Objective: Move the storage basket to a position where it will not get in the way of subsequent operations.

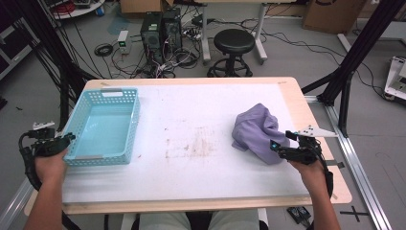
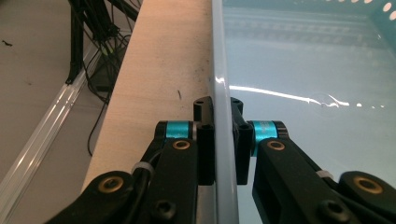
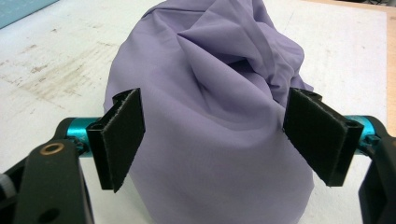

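L tongs (image 2: 223, 140) are clamping the basket (image 1: 103, 122) wall, prob. to steady or drag it; basket floor is lying just beyond the pads. R tongs (image 3: 212, 140) are standing wide, straddling the cloth (image 3: 210, 93) w/o pinching, apparently lining up a grab.

A white-topped wooden table (image 1: 201, 187) bears a light blue basket (image 1: 103, 123) and a crumpled purple cloth (image 1: 256, 132).

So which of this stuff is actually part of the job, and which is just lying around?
Part of the job:
- light blue basket, its wall clamped by the left gripper
- purple cloth, between the open jaws of the right gripper

Just lying about:
- black stool
- computer towers
- cardboard boxes
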`<action>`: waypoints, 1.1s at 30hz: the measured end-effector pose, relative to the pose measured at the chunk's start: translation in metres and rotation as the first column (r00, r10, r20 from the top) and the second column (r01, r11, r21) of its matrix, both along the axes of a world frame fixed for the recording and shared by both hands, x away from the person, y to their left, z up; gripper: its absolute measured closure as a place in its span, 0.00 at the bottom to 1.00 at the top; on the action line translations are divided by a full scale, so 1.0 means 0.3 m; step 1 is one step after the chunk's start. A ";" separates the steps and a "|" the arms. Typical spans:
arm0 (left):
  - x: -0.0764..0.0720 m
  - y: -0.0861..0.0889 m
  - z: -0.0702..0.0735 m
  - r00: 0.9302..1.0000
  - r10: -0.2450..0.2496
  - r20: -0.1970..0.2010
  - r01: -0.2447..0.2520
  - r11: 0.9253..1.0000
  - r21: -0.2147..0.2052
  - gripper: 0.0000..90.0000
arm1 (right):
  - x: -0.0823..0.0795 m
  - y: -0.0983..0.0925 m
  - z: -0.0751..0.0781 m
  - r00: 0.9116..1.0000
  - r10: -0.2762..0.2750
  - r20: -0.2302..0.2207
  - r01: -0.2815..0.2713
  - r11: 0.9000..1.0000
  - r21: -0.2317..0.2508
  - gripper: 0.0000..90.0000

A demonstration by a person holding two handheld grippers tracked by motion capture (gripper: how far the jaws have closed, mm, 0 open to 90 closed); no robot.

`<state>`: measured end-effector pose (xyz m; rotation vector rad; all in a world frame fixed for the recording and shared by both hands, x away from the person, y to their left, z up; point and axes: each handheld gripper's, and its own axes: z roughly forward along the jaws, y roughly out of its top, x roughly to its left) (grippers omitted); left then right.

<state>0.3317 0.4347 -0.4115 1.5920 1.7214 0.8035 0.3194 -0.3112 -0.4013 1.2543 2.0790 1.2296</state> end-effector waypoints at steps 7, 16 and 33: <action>-0.009 0.007 0.005 0.999 -0.045 0.005 0.045 0.999 -0.006 0.84 | -0.001 0.004 0.000 1.000 0.000 -0.005 0.000 1.000 0.003 0.23; -0.006 0.020 0.007 1.000 -0.030 0.002 0.030 1.000 0.009 0.93 | 0.001 0.005 -0.001 1.000 0.003 -0.004 -0.003 1.000 0.002 0.23; 0.057 0.006 0.017 0.999 -0.042 -0.008 0.042 0.999 0.025 0.93 | -0.001 0.003 -0.001 1.000 -0.002 -0.007 0.002 1.000 0.003 0.23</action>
